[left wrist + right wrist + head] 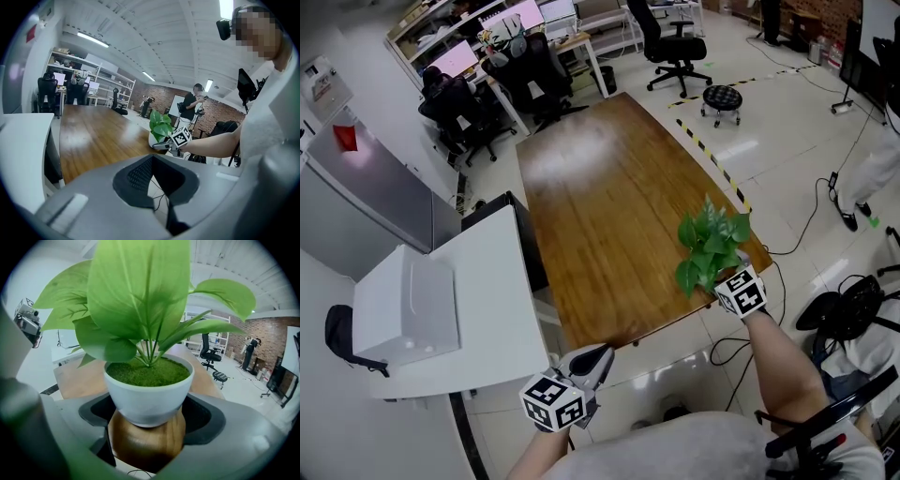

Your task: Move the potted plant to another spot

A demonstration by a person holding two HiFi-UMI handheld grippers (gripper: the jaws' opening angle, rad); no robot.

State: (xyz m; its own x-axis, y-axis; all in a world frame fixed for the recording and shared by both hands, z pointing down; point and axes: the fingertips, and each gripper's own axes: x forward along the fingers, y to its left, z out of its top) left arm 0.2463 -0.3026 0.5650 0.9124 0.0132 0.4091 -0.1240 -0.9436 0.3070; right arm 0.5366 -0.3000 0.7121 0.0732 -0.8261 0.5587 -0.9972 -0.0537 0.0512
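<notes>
The potted plant [709,244], green leaves in a white bowl-shaped pot [147,394], is at the near right corner of the long wooden table [609,197]. My right gripper [718,279] is shut on the pot, one jaw against each side, and the pot's base hangs just over the wood. Leaves hide most of the pot in the head view. In the left gripper view the plant [161,125] and the right gripper [165,146] show at the table's edge. My left gripper [596,360] hovers off the table's near edge, its jaws together and holding nothing.
A white counter [492,281] with a white box [403,309] stands left of the table. Office chairs [534,70] and desks are at the far end, a stool [722,97] to the far right. A black chair [848,314] and floor cables lie near my right arm.
</notes>
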